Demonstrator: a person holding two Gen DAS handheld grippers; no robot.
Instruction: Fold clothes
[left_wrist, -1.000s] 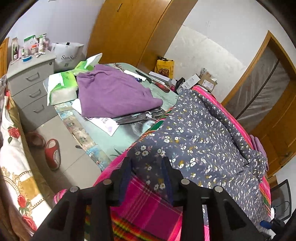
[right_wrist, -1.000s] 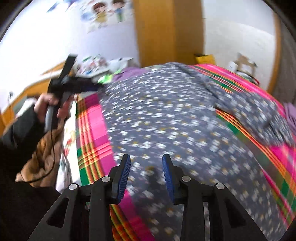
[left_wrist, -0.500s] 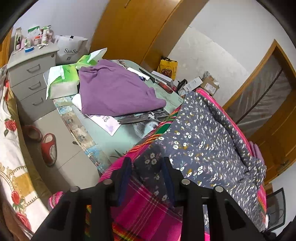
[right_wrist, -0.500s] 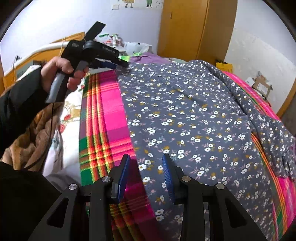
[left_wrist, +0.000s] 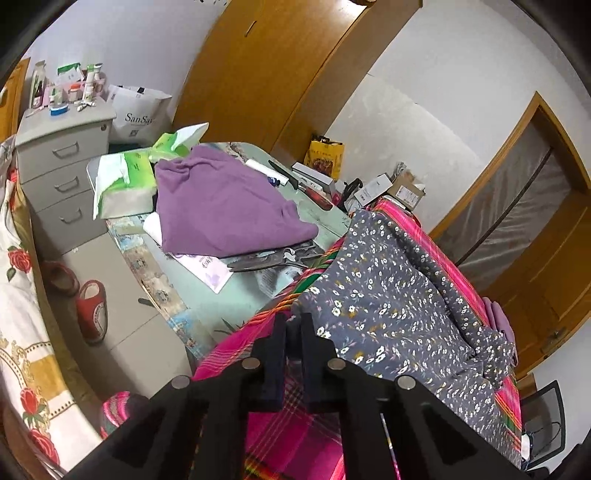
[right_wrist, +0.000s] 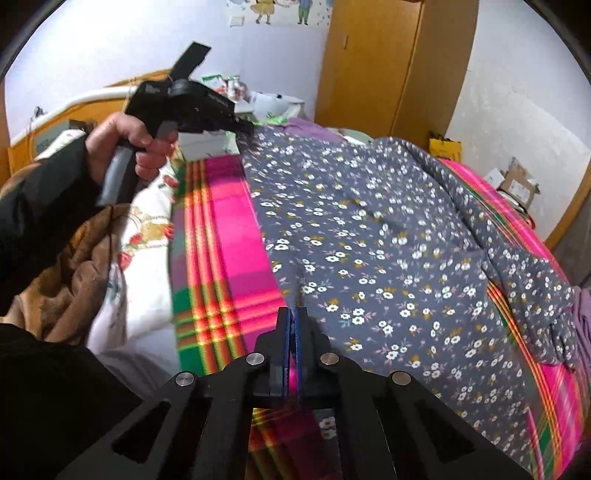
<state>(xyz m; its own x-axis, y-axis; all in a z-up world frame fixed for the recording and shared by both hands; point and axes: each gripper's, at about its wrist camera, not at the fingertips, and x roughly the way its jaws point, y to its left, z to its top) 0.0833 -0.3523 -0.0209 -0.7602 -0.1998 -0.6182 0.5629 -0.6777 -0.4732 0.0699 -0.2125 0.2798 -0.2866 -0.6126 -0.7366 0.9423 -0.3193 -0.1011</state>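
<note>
The grey floral cotton garment (right_wrist: 369, 251) lies spread flat on the pink-and-green plaid blanket (right_wrist: 221, 236), its long axis running away from you toward the far sleeve; your left gripper (left_wrist: 293, 325), its jaws having just closed, pinches the far corner of the garment's near edge; your right gripper (right_wrist: 292, 317), likewise just closed, clamps the same edge nearer you; the body of cloth lies ahead and to the right of both, so the fold probably carries that way.
</note>
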